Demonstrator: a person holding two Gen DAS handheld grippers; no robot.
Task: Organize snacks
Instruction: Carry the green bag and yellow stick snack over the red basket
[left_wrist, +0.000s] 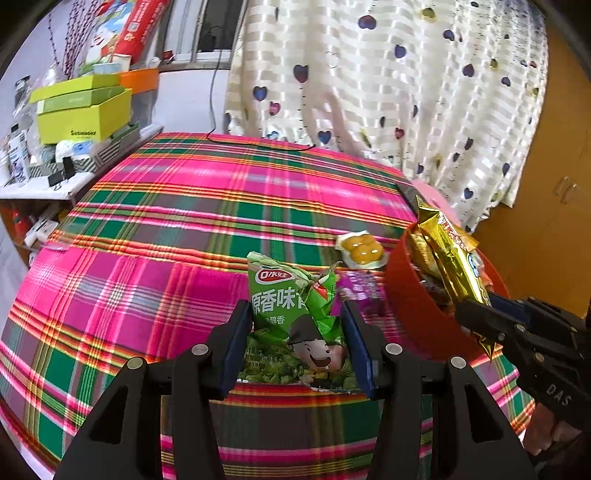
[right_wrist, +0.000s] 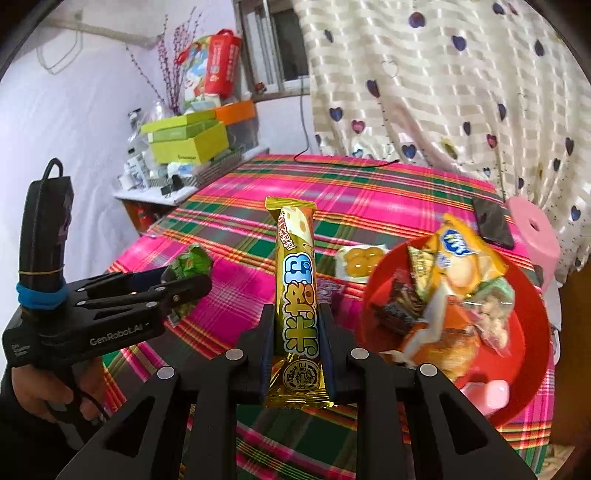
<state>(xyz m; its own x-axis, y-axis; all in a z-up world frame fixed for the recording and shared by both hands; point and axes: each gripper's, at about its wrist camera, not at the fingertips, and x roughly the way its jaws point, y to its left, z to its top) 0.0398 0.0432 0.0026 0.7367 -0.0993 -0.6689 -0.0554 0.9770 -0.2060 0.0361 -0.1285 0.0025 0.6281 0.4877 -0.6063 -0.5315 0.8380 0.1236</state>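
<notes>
L gripper (left_wrist: 295, 332) grips green pack (left_wrist: 295, 317), R gripper (right_wrist: 297, 332) gold bar (right_wrist: 297, 280)

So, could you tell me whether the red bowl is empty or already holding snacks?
Holding snacks. The red bowl contains several wrapped packets, including an orange biscuit pack and a dark wrapper, piled above its rim.

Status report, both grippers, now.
Left gripper shut on green snack bag. Right gripper shut on gold snack bar, beside red bowl. Nothing blocking.
</notes>
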